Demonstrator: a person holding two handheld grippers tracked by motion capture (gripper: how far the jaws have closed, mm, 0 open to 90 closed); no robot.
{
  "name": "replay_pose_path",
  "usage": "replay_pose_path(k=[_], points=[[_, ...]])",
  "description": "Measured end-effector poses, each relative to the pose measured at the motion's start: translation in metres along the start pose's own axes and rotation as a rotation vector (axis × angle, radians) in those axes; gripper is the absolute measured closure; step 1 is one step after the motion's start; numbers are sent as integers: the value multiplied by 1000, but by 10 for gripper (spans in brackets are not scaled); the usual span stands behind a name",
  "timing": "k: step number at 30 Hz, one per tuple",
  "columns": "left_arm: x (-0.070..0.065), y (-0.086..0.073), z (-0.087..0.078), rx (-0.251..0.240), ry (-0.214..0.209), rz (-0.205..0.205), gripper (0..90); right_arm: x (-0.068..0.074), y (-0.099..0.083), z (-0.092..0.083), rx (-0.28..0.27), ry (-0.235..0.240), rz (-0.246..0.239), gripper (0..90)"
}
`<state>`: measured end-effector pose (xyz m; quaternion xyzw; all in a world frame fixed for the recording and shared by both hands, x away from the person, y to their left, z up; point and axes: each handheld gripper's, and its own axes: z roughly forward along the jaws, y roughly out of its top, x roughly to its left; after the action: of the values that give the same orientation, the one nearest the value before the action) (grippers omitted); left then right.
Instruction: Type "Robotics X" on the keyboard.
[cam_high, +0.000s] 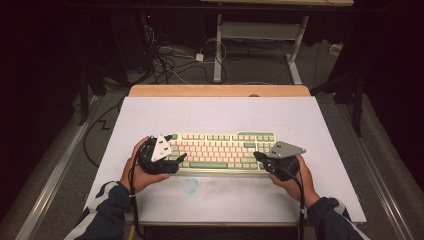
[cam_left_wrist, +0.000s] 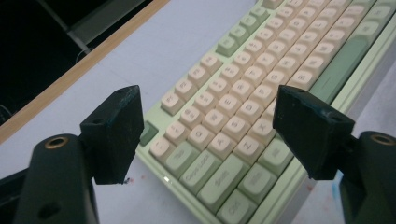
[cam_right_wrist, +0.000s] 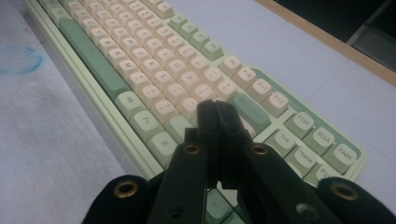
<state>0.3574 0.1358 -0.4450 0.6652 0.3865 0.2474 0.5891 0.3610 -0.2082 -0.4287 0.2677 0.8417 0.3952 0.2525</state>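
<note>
1. Hands come in from the near edge of the table, one at each end of the keyboard, with striped sleeves at the wrists.
2. Left hand wraps the left gripper from below and outside, forearm slanting inward; the grey three-cornered plate on top tilts toward the keys.
3. Seen in the left gripper view, the left gripper has its jaws spread wide, and nothing is held between them.
4. Between and beyond those jaws lies the keyboard's left end: the letter rows run away ahead, the bottom-row modifier keys sit nearest, and the green space bar lies ahead past the right-hand jaw.
5. Right hand cups the right gripper from behind, its cable trailing back along the wrist, tips pointing inward over the keyboard's right end.
6. Looking along the right gripper, its jaws are pressed together, empty, with tips over the keys near the green enter key.
7. Keyboard stretches away ahead of those closed jaws, function and navigation keys off to their right.
8. Blue smudge marks the table nearer the person than either gripper.
</note>
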Motion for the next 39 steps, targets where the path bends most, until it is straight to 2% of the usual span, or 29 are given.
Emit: replay_pose_path(k=[6,11,13,15,20,23,28,39], points=[[8,-13,-14,12,34,-7,202,0,3,0,-4,2,-1,900],[12,-18,-24,3,36,-56,200,0,8,2,-6,5,-6,900],[12,-22,-27,4,54,-60,201,0,9,5,1,7,-7,900],[13,-25,-29,13,50,-93,213,0,12,12,12,12,-4,900],[11,-32,-36,32,65,-73,214,0,20,24,17,18,-15,900],[11,-32,-39,26,66,-76,214,3,25,33,28,26,-28,900],[12,-34,-37,50,69,-62,214,9,33,50,48,42,-42,900],[13,-38,-36,69,59,-62,214,16,47,80,83,54,-58,900]])
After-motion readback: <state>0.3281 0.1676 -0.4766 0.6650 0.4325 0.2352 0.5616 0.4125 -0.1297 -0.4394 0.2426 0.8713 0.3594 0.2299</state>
